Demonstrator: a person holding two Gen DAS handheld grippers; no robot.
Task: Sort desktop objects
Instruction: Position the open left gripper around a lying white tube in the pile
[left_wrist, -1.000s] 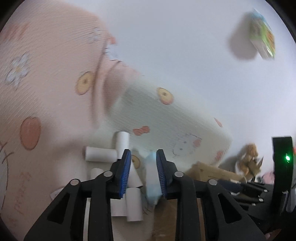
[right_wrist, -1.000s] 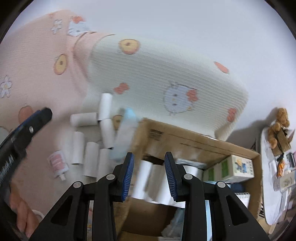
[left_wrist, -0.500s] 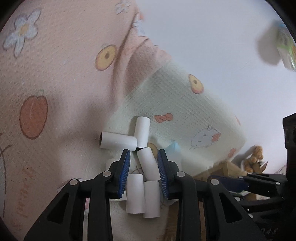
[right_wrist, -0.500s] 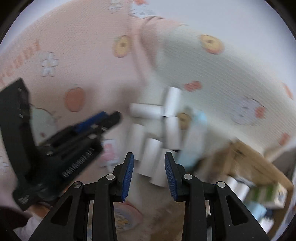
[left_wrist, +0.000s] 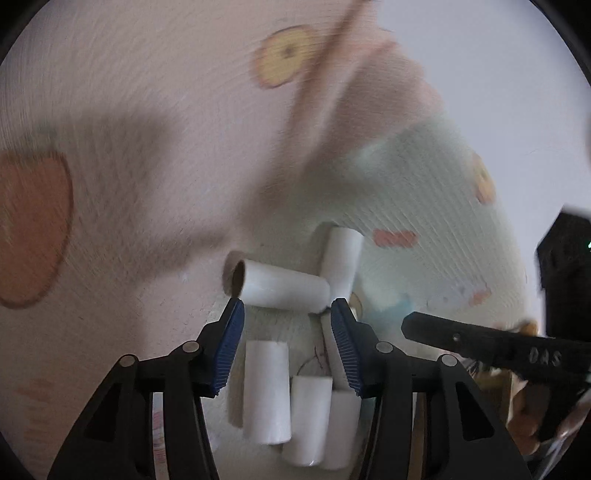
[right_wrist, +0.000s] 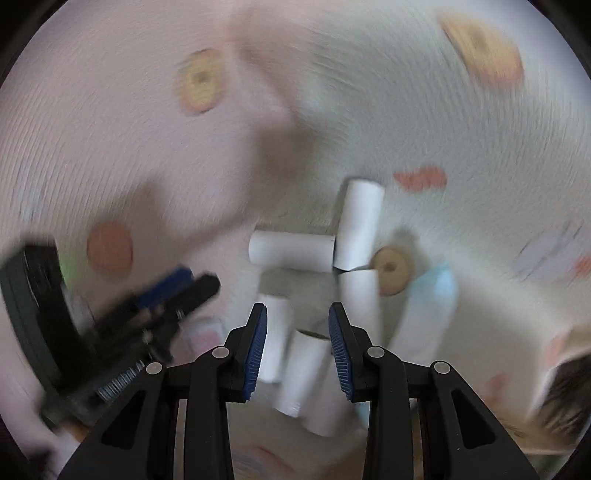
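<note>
Left gripper (left_wrist: 286, 347) wide open, nothing between its blue-padded fingers, low over a cluster of short white paper tubes (left_wrist: 291, 410) on the pale cartoon-print cloth (left_wrist: 122, 206). Just past the fingertips, one white tube lying crosswise (left_wrist: 282, 286), brown hollow end to the left, its other end touching a second, more upright tube (left_wrist: 341, 267). Off to the right, the other gripper's black finger (left_wrist: 495, 349). Right gripper (right_wrist: 297, 347) also parted and empty, over the same tubes (right_wrist: 303, 376), much motion blur; only here a soft light-blue packet (right_wrist: 430, 310) clear beside them, plus the left tool's black frame (right_wrist: 122, 332) at left. Versus half a second ago: left fingers spread wider, both cameras closer to the tubes.
</note>
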